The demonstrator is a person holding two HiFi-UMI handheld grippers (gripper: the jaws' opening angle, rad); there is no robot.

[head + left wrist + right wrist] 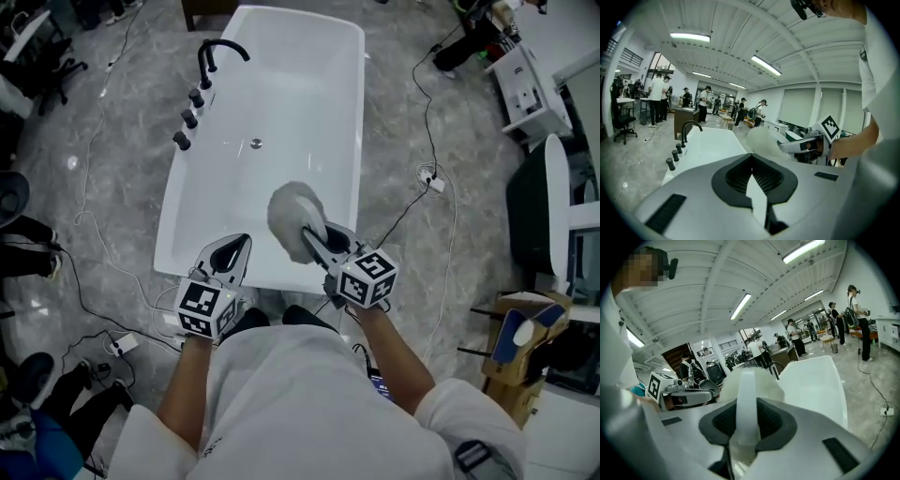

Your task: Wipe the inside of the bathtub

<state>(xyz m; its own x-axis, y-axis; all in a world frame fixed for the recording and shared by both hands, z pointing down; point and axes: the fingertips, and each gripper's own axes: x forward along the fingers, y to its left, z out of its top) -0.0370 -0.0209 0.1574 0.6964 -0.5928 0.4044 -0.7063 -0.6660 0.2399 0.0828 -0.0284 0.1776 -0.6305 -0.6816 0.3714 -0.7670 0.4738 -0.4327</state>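
"Closest to the lens?"

"Shirt (281,394), white, filling the bottom of the head view, with both forearms reaching forward out of it."

"And the grippers?"

"Side by side, just past the near end of the tub (354,141). On the left gripper (234,251), its own view shows the jaws closed tip to tip (753,161) with nothing between them."

"The right one?"

"The right gripper (314,242) is clamped on the white handle of a duster (295,214). The handle runs straight up between the dark pads (745,404), and the fluffy head (771,386) spreads beyond them."

"Where is that head?"

"Over the tub's near end, towards its right wall. Seen from the left gripper, the duster (761,140) hangs in the air beside the marker cube. Whether it touches the tub I cannot tell."

"The tub itself?"

"White and long, running away from the person on a grey floor (112,187). A black tap (217,56) and three black knobs (189,119) line its left rim, and a drain (256,143) sits mid-basin. Cables (427,178) trail on the floor to the right."

"Anyone else?"

"People (658,101) stand far off in both gripper views."
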